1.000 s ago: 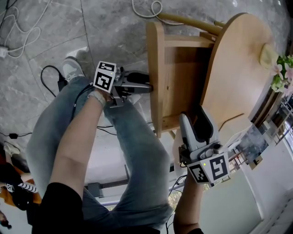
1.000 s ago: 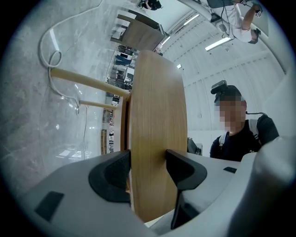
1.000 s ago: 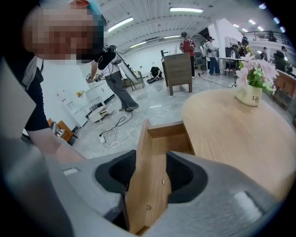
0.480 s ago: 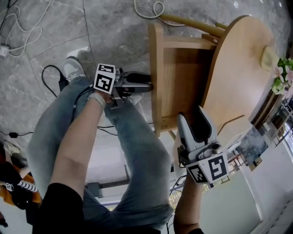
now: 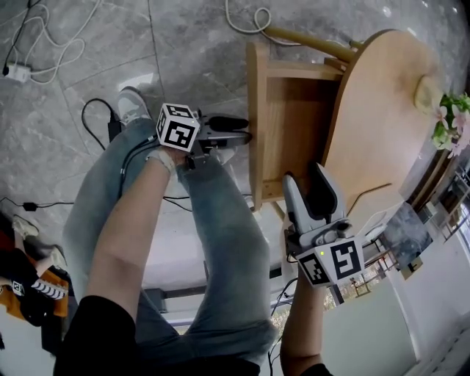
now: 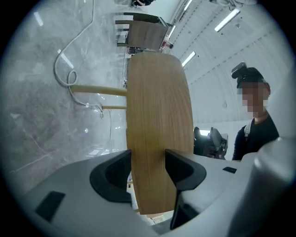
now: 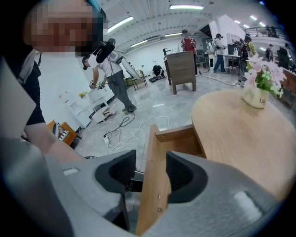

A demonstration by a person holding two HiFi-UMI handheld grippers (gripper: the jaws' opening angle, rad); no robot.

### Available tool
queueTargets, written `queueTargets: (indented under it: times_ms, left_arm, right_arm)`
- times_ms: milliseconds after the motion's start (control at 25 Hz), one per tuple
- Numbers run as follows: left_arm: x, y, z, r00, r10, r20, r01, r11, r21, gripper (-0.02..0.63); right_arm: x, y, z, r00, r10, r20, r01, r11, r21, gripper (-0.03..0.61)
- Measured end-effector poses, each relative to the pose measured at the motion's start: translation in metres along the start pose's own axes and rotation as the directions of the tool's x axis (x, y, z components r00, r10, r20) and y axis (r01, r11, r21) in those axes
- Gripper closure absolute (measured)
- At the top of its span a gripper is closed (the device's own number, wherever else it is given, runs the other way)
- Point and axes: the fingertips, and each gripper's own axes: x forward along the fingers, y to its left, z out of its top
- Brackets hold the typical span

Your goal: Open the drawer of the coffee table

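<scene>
Since a second ago the left claw (image 5: 244, 134) has twisted on the spot. Its marker cube (image 5: 178, 126) now shows a corner and several faces to the head view, where before it showed mostly one flat face. Its tip stays against the drawer front (image 5: 256, 88). The right claw (image 5: 307, 176) has barely shifted.

Head view, looking steeply down: the drawer (image 5: 294, 125) of the round pale-wood coffee table (image 5: 382, 110) is pulled well out toward the left of the frame, and its box is open to view at upper centre. The left claw reaches in roughly level from centre left, above the person's jeans (image 5: 220, 242). It meets the outer face of the drawer front about halfway along. In the left gripper view its jaws stand partly apart with pale wood filling the gap from pad to pad, so it reads as clamped on the drawer front.

The right claw sits at lower right, angled down over the near corner of the drawer. Its jaws are wide apart and grip nothing. In the right gripper view the drawer front shows edge-on in the gap, with clear space beside one pad.

A cream vase of pink flowers (image 5: 433, 95) stands on the table at the right edge. White cable (image 5: 246, 15) loops on the grey tiled floor (image 5: 110, 59) at the top.
</scene>
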Motion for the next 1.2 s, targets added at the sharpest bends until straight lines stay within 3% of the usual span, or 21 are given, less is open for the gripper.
queueTargets:
  times_ms: [200, 360, 560, 680, 1040, 1200]
  left_arm:
    - [-0.008, -0.020, 0.004, 0.997, 0.077, 0.002, -0.077, 0.997, -0.006, 0.417]
    - [-0.014, -0.050, 0.005, 0.990, 0.135, -0.031, -0.133, 0.990, 0.051, 0.465]
    - [-0.028, -0.096, 0.017, 0.976, 0.218, 0.007, -0.218, 0.972, 0.093, 0.563]
    - [-0.041, -0.123, 0.027, 0.965, 0.261, 0.020, -0.261, 0.955, 0.139, 0.586]
    - [-0.076, -0.224, 0.071, 0.915, 0.389, 0.107, -0.403, 0.878, 0.257, 0.598]
    - [-0.077, -0.283, 0.082, 0.898, 0.429, 0.092, -0.431, 0.823, 0.369, 0.600]
  right_arm:
    - [-0.013, 0.013, 0.014, 1.000, 0.019, -0.009, -0.019, 1.000, 0.002, 0.376]
    - [-0.022, 0.023, 0.025, 1.000, 0.022, -0.007, -0.022, 1.000, 0.011, 0.376]
    - [-0.031, 0.041, 0.035, 0.999, 0.045, -0.015, -0.045, 0.999, 0.018, 0.377]
    - [-0.033, 0.053, 0.046, 0.998, 0.062, -0.012, -0.062, 0.998, 0.013, 0.388]
    - [-0.061, 0.090, 0.097, 0.997, 0.076, 0.031, -0.076, 0.997, -0.003, 0.405]
    - [-0.080, 0.104, 0.123, 0.996, 0.072, 0.061, -0.072, 0.997, -0.001, 0.449]
